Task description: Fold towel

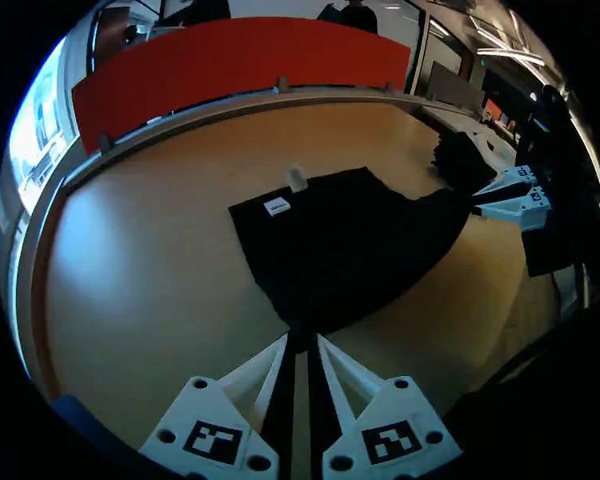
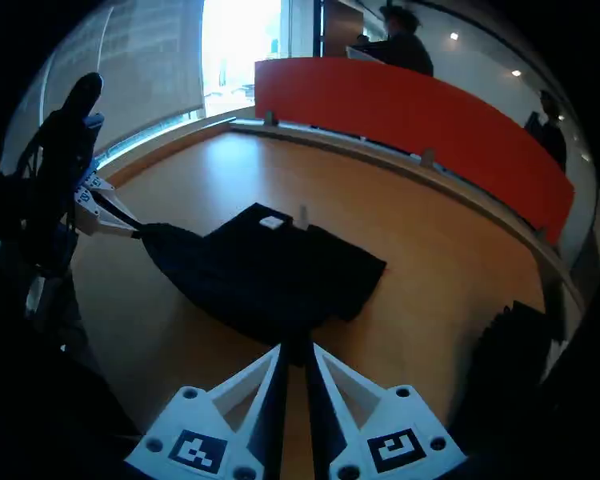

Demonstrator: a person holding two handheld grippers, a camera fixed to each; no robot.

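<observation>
Your left tongs [image 1: 304, 336] and right tongs [image 2: 296, 348] each clamp an edge of the black towel [image 1: 340, 240] spread on the desk [image 1: 140, 264].

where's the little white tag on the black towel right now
In the left gripper view the small white tag lies at the far left corner of the black cloth towel, on the wooden table, beside a small pale upright peg.

Towel [image 1: 340, 240] — seemingly matt cloth.
</observation>
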